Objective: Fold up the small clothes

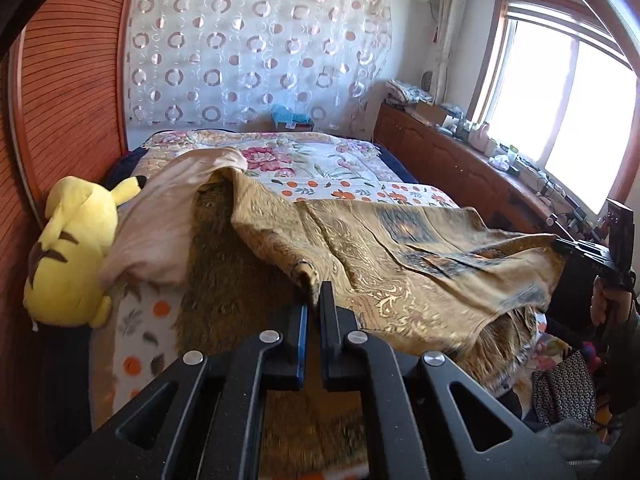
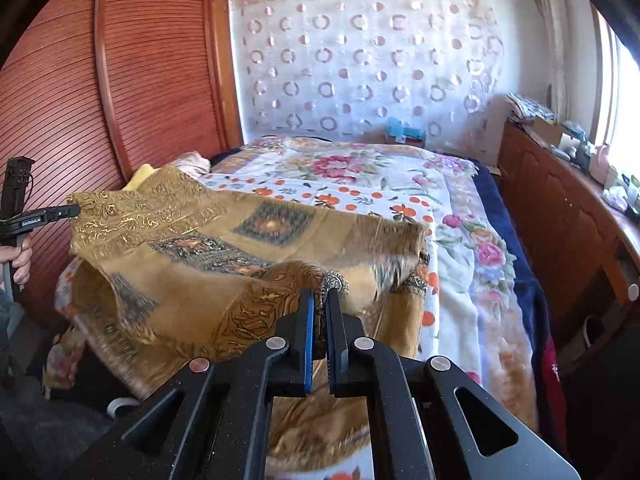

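Note:
A golden-brown patterned garment (image 1: pixel 400 256) with dark ornamental squares is lifted above the bed; it also fills the right wrist view (image 2: pixel 224 248). My left gripper (image 1: pixel 314 300) is shut on one edge of it. My right gripper (image 2: pixel 319 300) is shut on another edge; it shows at the far right of the left wrist view (image 1: pixel 560 246). The left gripper shows at the far left of the right wrist view (image 2: pixel 76 211). The cloth hangs stretched between them, with its furry lining (image 1: pixel 228 280) showing underneath.
The bed (image 2: pixel 460 208) has a floral and orange-dotted cover. A yellow plush toy (image 1: pixel 76 252) and a pink cloth (image 1: pixel 168 216) lie at its left side by the wooden wardrobe (image 2: pixel 120 80). A wooden cabinet (image 1: pixel 460 160) with clutter runs under the window at right.

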{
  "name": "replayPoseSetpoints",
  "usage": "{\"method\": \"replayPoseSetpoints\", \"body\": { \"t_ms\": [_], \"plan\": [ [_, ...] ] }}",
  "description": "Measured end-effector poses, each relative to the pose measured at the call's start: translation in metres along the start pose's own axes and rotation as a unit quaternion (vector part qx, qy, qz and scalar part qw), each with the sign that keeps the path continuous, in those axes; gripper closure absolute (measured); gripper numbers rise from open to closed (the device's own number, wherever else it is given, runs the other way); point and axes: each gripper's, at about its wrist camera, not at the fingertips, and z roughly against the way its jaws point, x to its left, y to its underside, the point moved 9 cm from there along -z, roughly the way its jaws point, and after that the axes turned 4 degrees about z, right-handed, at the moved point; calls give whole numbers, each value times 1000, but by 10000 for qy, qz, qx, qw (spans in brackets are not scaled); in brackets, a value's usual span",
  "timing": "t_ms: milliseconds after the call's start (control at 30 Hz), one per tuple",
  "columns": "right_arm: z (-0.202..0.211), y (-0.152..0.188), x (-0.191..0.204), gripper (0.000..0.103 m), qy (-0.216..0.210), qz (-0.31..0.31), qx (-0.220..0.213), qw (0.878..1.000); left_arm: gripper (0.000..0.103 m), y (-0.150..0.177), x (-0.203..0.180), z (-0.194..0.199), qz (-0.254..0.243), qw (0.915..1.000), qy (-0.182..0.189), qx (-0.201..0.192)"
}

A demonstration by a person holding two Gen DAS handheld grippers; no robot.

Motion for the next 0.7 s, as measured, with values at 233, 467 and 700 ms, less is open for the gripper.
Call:
{"method": "replayPoseSetpoints", "body": {
  "t_ms": [233,467,700],
  "plan": [
    [-3,48,15,98,-156,59,459,9988,97,61,15,-1,289,9989,-102,343],
    [-29,85,10,98,-321,-263,925,9948,97,99,20,-27,289,9960,-356,761],
    [-15,81,5,86,-161,-393,819,9957,67,99,21,-21,148,9964,-536,639]
  ]
}}
